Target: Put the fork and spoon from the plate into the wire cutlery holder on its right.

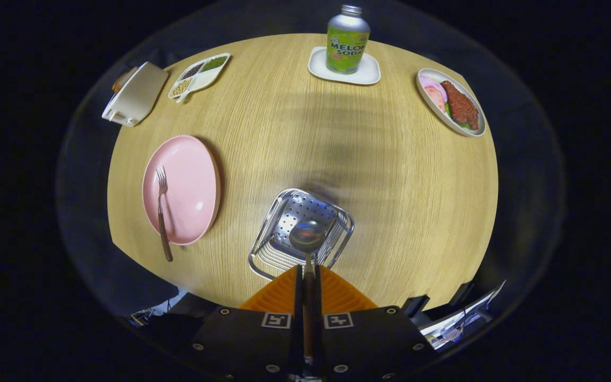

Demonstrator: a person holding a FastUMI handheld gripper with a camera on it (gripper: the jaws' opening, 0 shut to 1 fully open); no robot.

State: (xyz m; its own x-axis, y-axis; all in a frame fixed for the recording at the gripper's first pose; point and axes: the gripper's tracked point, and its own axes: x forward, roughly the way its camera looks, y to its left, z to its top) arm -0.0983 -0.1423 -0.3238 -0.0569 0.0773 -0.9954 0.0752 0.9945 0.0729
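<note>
My gripper (pixel 308 276) is shut on the brown handle of the spoon (pixel 307 236). The spoon's metal bowl points ahead and hangs over the mouth of the wire cutlery holder (pixel 337 215), which stands on the wooden table just beyond my fingers. To the left of the holder sits the pink plate (pixel 191 185). The fork (pixel 163 212) lies along the plate's left side, tines away from me, its brown handle sticking out over the plate's near rim.
Across the round table (pixel 390 175) stand a green soda bottle (pixel 347 40) on a white tray (pixel 369 74), a plate of food (pixel 454 103) at the far right, a divided snack dish (pixel 199 75) and a cream box (pixel 136 95) at the far left.
</note>
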